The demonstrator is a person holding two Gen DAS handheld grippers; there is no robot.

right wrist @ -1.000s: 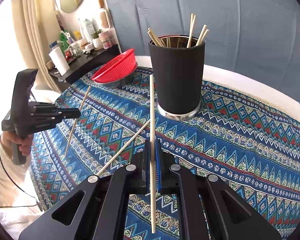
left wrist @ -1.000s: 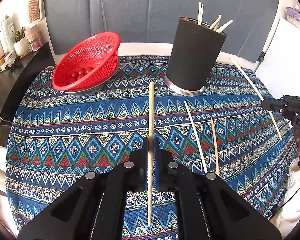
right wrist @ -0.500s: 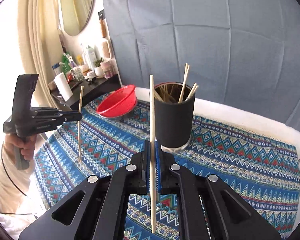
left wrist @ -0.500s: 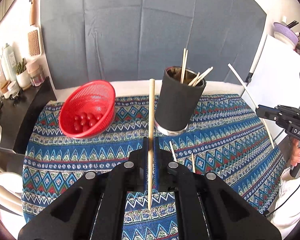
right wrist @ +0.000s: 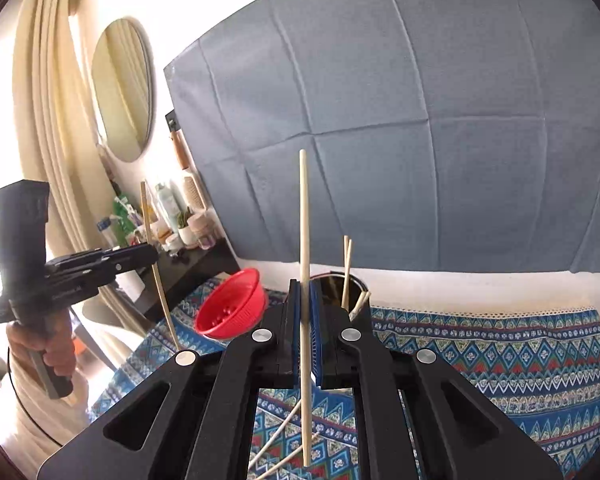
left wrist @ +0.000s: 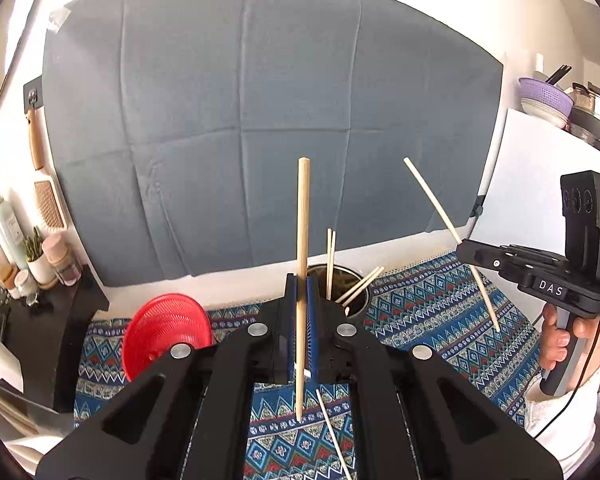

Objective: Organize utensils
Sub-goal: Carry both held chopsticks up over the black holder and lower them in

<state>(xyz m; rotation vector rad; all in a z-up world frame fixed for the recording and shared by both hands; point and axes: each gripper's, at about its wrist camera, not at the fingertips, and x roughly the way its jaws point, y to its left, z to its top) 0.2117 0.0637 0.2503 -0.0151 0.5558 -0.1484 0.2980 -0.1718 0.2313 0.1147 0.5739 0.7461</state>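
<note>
Left wrist view: the left gripper [left wrist: 302, 300] is clamped on a wooden chopstick [left wrist: 302, 240], upright above the patterned tablecloth [left wrist: 440, 312]; the right gripper [right wrist: 307, 304] likewise pinches a paler chopstick [right wrist: 305, 220]; both sit near the black holder [right wrist: 354, 284] of chopsticks.

Both grippers are raised, each gripped by a hand at its handle — the left gripper [left wrist: 303, 320] and the right gripper [right wrist: 307, 328] each have their fingers closed on a thin stick, held nearly upright.
</note>
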